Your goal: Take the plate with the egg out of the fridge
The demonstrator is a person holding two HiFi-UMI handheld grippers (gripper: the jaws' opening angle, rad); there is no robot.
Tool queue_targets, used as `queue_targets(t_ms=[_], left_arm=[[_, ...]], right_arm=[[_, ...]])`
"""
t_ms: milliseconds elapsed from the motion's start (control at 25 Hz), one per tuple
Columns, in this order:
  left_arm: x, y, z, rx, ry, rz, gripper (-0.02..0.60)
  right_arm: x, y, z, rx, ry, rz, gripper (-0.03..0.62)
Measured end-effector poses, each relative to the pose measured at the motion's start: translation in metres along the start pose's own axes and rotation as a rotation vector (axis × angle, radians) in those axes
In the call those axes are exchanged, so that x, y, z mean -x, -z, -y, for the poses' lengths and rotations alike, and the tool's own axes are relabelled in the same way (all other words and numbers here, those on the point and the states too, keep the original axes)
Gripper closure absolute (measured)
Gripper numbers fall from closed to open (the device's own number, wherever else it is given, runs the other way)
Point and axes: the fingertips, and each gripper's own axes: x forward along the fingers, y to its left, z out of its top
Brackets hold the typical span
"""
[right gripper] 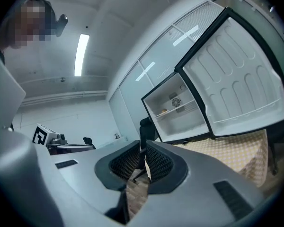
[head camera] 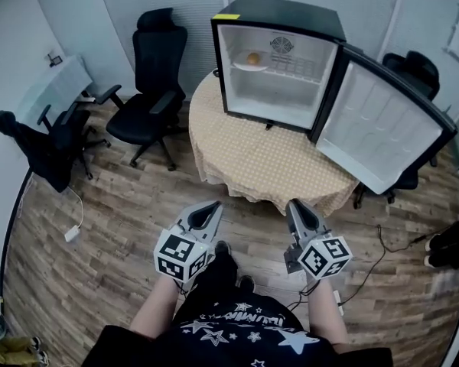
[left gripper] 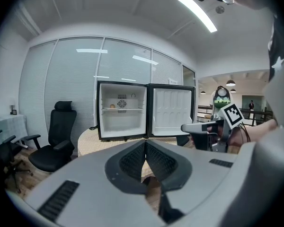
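Brown wood-plank floor (head camera: 122,205) underfoot, round table in a yellow checked cloth (head camera: 260,163) ahead, black high-backed office chair (head camera: 151,90) left of it, frosted glass panel walls (left gripper: 71,79) behind, long ceiling strip light (left gripper: 197,12) on.

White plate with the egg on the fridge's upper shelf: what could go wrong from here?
The brownish egg sits on the white plate; a tilt could roll it off. The left gripper and right gripper are shut; unopened, they could shove the plate. The open black fridge door juts out at the right and might get clipped.
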Motion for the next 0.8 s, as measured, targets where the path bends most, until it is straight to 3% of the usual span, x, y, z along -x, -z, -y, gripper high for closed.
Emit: queue_targets(t_ms=[240, 800], left_arm=[[0.002, 0.005, -0.040, 0.041, -0.049, 0.019, 0.574], [-0.094, -0.024, -0.100, 0.034, 0.028, 0.045, 0.574]], right_arm=[[-0.033, 0.000, -0.014, 0.037, -0.045, -0.018, 0.542], [-0.101, -0.031, 0.040, 0.025, 0.046, 0.005, 0.542]])
